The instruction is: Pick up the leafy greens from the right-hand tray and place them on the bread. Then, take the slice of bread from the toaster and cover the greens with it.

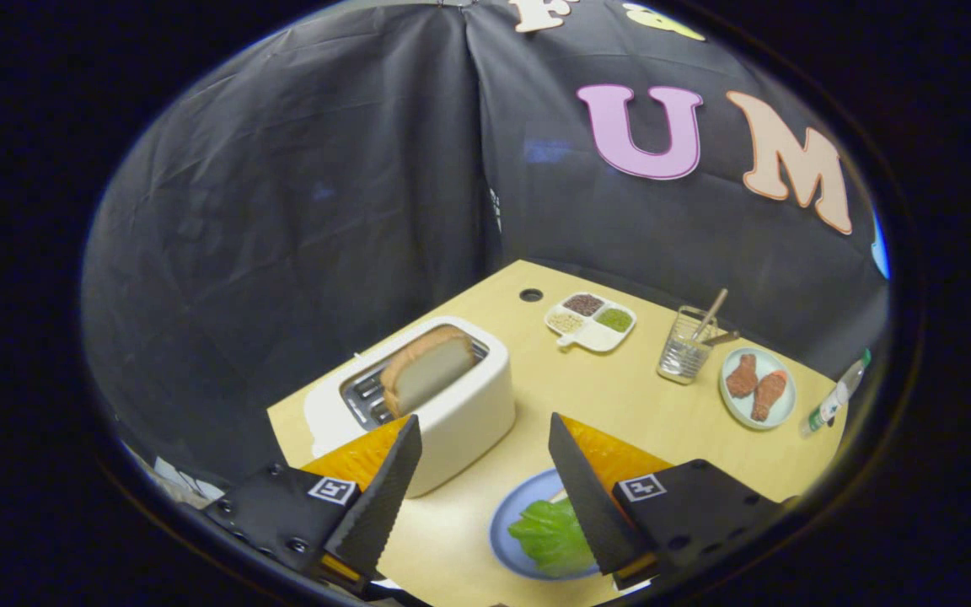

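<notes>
Claw (485,430) at lower centre, fingers apart, empty. Greens (551,533) on a blue plate (509,510) between the fingers. Bread (428,369) upright in toaster (452,405), centre left, on worktop (620,405).

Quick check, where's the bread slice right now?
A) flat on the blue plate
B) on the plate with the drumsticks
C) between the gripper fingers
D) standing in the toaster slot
D: the bread slice stands up out of the slot of the toaster, beyond the fingers; the gripper is open and holds nothing, and the blue plate shows greens.
</notes>
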Demonstrator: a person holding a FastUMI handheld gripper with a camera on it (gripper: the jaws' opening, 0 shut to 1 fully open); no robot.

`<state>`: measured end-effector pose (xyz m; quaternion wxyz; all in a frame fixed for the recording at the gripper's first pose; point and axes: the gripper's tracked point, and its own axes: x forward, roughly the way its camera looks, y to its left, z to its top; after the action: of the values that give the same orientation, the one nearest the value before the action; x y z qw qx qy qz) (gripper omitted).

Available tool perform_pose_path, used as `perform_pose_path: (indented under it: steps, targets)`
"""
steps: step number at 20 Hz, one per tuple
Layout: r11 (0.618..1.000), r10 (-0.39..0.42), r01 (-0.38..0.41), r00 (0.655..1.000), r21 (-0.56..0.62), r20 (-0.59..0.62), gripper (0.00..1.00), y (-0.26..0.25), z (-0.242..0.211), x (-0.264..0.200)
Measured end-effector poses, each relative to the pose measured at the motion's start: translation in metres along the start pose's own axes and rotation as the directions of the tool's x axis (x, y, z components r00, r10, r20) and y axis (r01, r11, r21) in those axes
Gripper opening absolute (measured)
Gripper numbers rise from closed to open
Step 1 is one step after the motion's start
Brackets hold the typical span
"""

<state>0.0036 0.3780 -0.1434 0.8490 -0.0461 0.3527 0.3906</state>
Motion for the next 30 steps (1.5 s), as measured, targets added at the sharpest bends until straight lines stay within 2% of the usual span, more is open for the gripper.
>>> perform_pose_path:
  steps: [3,10,13,17,22,30]
  targets:
    - [1.0,-0.018,0.018,1.0,-0.006,0.013,0.97,0.007,0.016,0.013]
    - [0.998,0.01,-0.01,1.0,0.068,0.007,0.97,0.034,0.032,0.046]
    - [0.995,-0.018,0.019,1.0,0.097,-0.011,0.96,0.031,0.032,0.063]
    - [0.986,-0.045,0.055,0.997,0.16,-0.064,0.83,0.025,0.024,0.081]
    - [0.983,-0.018,0.033,0.996,0.179,-0.084,0.66,0.035,0.024,0.087]
    - [0.99,0.004,0.007,0.997,0.142,-0.073,0.25,0.042,0.024,0.073]
